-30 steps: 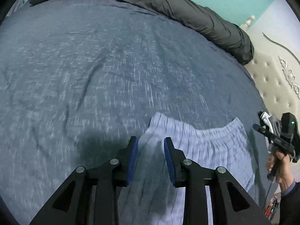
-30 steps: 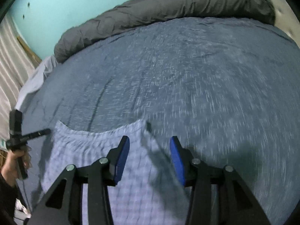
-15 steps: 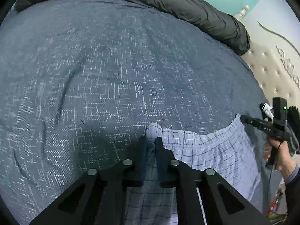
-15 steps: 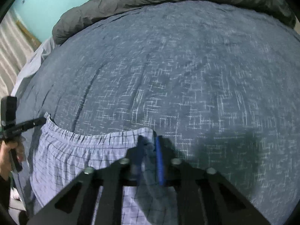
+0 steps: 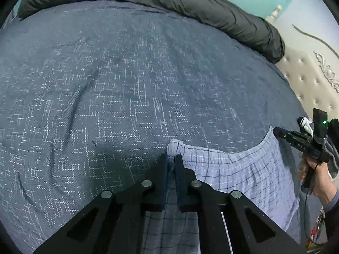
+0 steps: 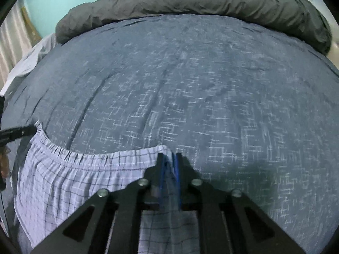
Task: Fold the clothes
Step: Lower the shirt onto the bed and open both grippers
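While spread on the bed (image 5: 127, 84), checked shorts (image 5: 233, 169), waistband corners pinched by left tool (image 5: 171, 160), right tool (image 6: 169, 158).

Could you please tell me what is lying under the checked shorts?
The checked shorts lie on a dark blue bedspread, which shows all around their waistband. Whatever sits directly beneath the cloth is covered; nothing bulges through.

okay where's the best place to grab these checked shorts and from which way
At the two ends of the gathered waistband of the checked shorts, coming in low from the near edge of the bed. The band is a thick, firm edge lying across the cover. The left gripper and right gripper already pinch those corners.
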### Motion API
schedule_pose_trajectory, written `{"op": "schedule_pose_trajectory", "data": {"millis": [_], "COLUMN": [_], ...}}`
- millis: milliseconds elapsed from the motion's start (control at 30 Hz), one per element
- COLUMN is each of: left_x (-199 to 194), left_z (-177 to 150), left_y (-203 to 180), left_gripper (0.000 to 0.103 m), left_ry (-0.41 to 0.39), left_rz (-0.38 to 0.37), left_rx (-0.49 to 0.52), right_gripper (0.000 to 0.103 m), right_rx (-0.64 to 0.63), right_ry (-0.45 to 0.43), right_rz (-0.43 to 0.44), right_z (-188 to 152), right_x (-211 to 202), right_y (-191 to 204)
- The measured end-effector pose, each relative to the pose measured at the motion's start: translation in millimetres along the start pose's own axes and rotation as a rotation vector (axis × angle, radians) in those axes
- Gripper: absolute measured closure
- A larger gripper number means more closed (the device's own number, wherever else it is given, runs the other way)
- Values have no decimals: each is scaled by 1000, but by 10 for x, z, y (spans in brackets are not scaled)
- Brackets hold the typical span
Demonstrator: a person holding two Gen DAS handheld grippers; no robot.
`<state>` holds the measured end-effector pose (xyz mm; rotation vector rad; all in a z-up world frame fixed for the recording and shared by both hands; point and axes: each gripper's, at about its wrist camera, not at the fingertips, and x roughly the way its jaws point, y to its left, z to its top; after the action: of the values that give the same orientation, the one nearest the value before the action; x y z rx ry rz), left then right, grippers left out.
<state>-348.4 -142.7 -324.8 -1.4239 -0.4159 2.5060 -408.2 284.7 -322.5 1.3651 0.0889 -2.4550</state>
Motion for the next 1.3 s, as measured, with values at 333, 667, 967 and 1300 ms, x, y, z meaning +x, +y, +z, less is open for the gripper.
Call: {"op": "schedule_pose_trajectory", "data": {"millis": [333,667,967,1300], "left_x": [-581,-985,-1011,-1056], "left_z": [-438,-1082,-1428,-1440], "left_y": [249,594,683,494], "left_gripper": [63,63,65,100], "left_ry": [-45,9,37,21], "left_rz": [-2,19,26,42], "left_rx": [-49,-116,-153,-146], "right_gripper": [71,71,66,66], "right_rx": [78,175,320,394], "right_ry": [-107,-130,-160,-215], "right_rz": [97,265,206,243], "right_z": [-441,-1308,-1909,-2075], "right_x": [-638,-1140,-1403,-1544], "right_y": [259,677,486,297]}}
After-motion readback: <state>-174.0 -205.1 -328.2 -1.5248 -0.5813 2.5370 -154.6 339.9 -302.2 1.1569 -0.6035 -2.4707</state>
